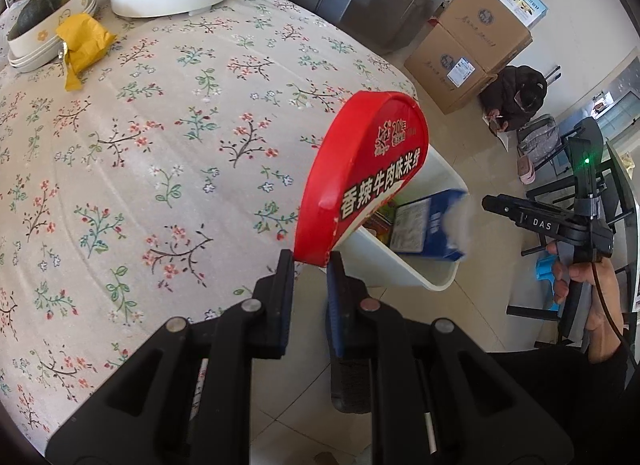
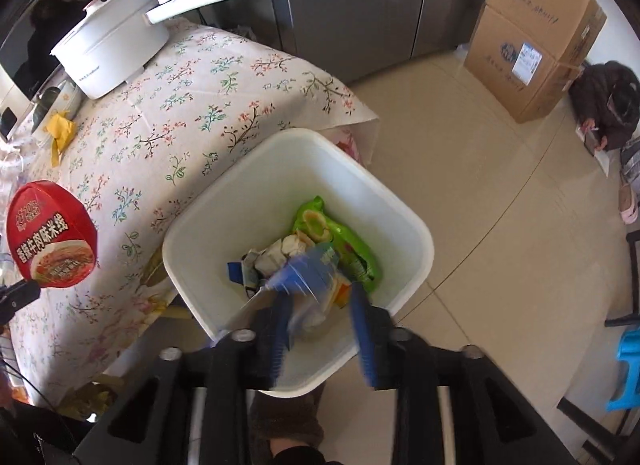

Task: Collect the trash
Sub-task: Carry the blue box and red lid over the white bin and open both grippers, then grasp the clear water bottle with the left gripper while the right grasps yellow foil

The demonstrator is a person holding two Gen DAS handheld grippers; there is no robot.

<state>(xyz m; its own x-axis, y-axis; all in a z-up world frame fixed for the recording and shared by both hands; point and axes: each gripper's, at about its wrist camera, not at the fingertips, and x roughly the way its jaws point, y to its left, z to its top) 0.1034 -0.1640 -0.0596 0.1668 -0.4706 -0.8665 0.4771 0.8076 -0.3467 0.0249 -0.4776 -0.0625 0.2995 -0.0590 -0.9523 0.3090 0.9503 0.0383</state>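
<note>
Right wrist view: right gripper (image 2: 320,329) spread apart over white bin (image 2: 416,241), blue packet (image 2: 304,277) loose between; at nine o'clock, left gripper (image 1: 310,265) clamped on red noodle lid (image 1: 360,169).

Matt floral cotton-like cloth (image 1: 160,153) over the bench, glossy red printed paper lid (image 1: 360,177), smooth white plastic bin (image 2: 400,225) beside the cloth, shiny green plastic wrapper (image 2: 344,241) inside the bin, crumpled yellow paper (image 1: 82,43) on the cloth, brown corrugated cardboard boxes (image 1: 472,45) beyond the bin, glossy tiled floor (image 2: 480,205)
</note>
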